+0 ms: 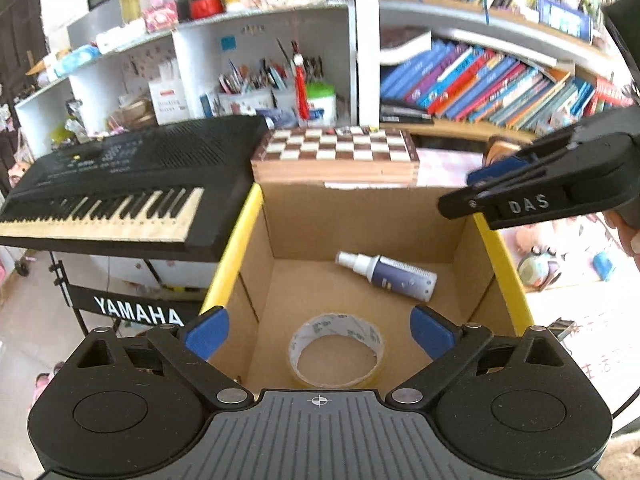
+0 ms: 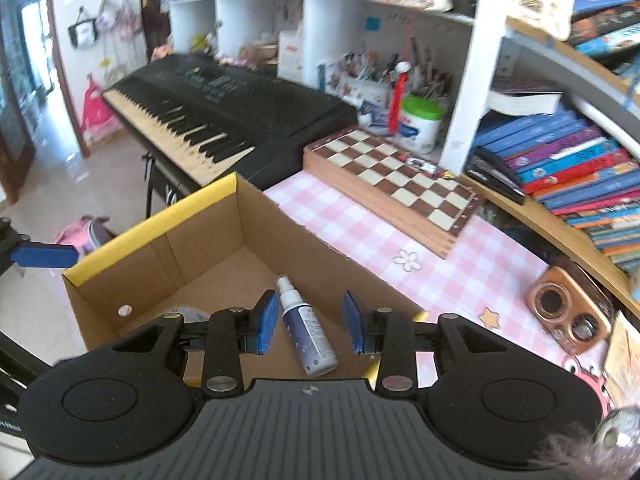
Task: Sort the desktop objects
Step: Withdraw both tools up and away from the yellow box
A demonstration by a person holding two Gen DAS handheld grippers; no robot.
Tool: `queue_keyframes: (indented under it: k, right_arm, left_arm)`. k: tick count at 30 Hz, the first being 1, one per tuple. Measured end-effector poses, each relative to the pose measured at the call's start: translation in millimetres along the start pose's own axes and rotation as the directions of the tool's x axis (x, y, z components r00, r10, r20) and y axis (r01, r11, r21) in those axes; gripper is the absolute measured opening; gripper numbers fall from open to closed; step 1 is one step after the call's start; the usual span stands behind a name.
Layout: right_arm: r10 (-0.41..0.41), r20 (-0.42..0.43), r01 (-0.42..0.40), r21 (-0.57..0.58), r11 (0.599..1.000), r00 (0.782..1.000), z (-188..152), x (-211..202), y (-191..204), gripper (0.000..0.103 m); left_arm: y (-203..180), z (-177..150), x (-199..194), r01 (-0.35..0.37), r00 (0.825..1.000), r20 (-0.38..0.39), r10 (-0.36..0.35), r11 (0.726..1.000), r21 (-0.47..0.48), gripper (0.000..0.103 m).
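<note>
An open cardboard box (image 1: 296,220) with yellow-edged flaps sits on the desk. A roll of clear tape (image 1: 337,349) and a small blue-and-white spray bottle (image 1: 387,276) lie on its floor. My left gripper (image 1: 319,332) is open and empty above the box, over the tape. My right gripper (image 2: 310,323) is open and empty above the box (image 2: 200,240), over the spray bottle (image 2: 306,330); it also shows at the right in the left wrist view (image 1: 476,192).
A chessboard case (image 2: 394,184) lies behind the box on the pink checked cloth (image 2: 460,272). A gold phone (image 2: 570,312) lies at the right. A black keyboard (image 1: 120,184) stands left of the desk. Shelves of books (image 1: 488,84) and pens rise behind.
</note>
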State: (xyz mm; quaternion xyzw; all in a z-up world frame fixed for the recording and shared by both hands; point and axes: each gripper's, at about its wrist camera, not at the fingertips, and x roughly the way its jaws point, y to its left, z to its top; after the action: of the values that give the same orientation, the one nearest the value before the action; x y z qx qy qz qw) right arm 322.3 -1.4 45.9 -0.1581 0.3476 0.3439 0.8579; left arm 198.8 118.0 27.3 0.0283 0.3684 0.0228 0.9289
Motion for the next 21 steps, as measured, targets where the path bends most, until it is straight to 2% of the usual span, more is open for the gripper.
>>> queue_keyframes:
  k: [9, 21]
  right_arm:
    - [-0.081, 0.065, 0.077, 0.057, 0.995, 0.995, -27, -49, 14, 0.034]
    - [-0.189, 0.143, 0.169, 0.144, 0.975, 0.971, -76, -110, 35, 0.034]
  left_arm:
    - [11, -13, -44, -0.002, 0.997, 0.08, 0.003, 1.0, -0.008, 0.102]
    - [11, -35, -98, -0.001, 0.99, 0.143, 0.003, 1.0, -0.015, 0.102]
